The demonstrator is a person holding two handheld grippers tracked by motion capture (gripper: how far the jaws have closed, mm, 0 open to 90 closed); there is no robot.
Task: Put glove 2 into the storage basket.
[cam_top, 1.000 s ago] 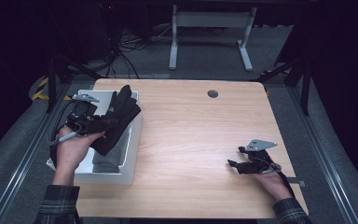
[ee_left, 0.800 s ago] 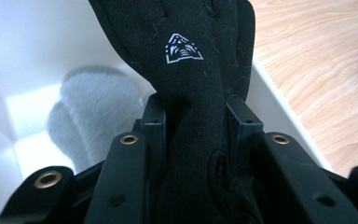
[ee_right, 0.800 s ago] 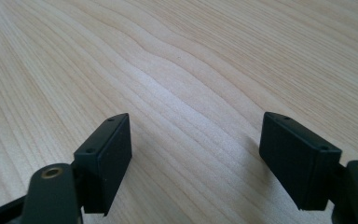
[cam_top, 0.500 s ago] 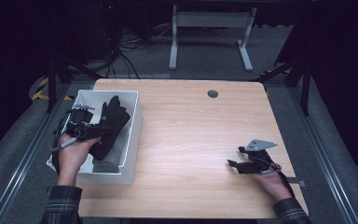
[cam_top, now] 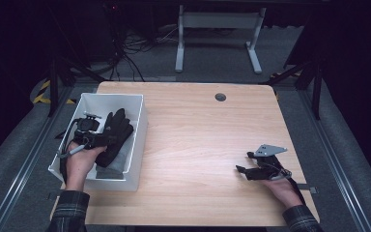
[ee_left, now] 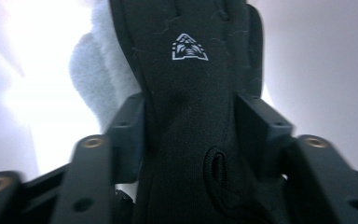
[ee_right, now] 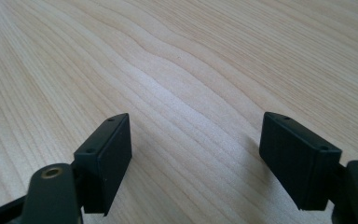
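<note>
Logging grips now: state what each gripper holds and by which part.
The left gripper clamps a black glove across its middle, over the white bin. The right gripper is open, holding nothing.

Left claw [cam_top: 107, 138] clamped shut, right claw [cam_top: 242, 170] spread open; low

A black glove [cam_top: 116, 133] with a small white logo lies inside the white bin [cam_top: 138, 126], draped over grey cloth [cam_top: 118, 162].

One black glove [cam_top: 116, 133], one grey cloth [cam_top: 118, 162], one white bin [cam_top: 135, 121], one table [cam_top: 198, 145], and two hand-held grippers.
</note>
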